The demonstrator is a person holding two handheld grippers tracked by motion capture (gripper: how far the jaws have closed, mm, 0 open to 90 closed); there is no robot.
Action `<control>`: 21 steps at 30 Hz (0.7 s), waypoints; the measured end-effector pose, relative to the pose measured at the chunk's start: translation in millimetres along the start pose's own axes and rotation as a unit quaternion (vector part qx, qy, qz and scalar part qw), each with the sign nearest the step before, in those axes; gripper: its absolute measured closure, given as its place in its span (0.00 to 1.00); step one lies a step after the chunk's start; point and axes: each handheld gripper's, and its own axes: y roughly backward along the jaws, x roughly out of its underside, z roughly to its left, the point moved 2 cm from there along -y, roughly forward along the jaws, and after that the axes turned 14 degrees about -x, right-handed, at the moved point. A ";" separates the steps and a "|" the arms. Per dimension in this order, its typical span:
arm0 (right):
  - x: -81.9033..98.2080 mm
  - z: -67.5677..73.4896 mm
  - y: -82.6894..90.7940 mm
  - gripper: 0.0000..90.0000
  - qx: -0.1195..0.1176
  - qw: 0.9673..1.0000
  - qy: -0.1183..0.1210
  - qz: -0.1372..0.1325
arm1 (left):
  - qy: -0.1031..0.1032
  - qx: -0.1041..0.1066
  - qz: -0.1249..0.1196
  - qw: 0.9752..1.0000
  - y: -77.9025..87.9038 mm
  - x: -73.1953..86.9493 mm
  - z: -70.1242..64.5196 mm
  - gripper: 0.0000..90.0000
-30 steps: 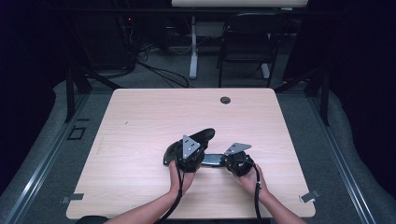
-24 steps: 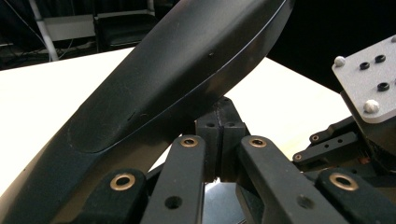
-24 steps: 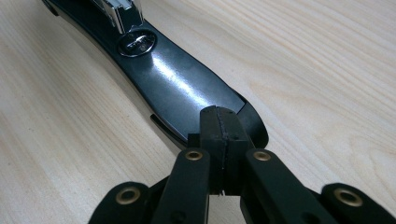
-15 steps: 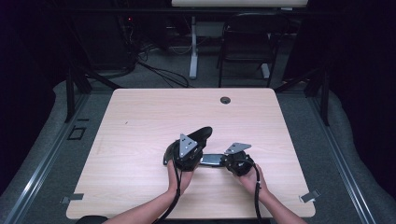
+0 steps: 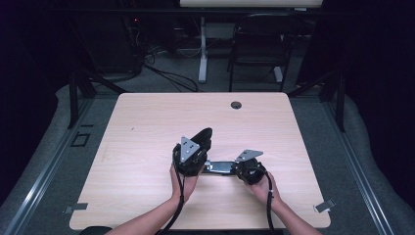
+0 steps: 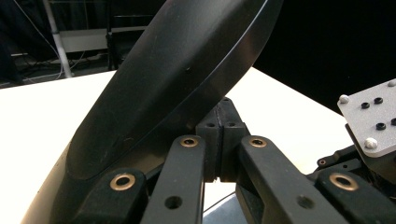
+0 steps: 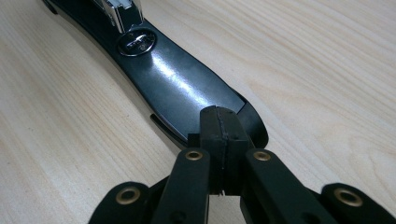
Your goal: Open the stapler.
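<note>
Table [image 5: 147, 147], light wood, carries a black stapler [image 5: 215, 156] swung open near its front middle. Stapler base [image 7: 182, 93] lies flat on the wood, metal staple plate toward its far end; stapler top arm [image 6: 177, 79] rises tilted up and away at the left. Left gripper [image 5: 198, 143] has its jaws closed together against the raised arm's underside. Right gripper [image 7: 219, 123] has its jaws pressed together, tips on the base's near end.
</note>
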 end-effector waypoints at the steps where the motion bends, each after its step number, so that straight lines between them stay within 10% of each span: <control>1: 0.0 -0.1 -0.2 1.00 0.000 1.000 0.001 -0.001 | 0.001 -0.001 0.000 1.000 0.1 -0.3 0.4 1.00; 21: -0.1 0.3 0.0 1.00 0.001 1.000 0.001 0.001 | 0.001 0.006 -0.022 1.000 11.5 -14.5 8.4 1.00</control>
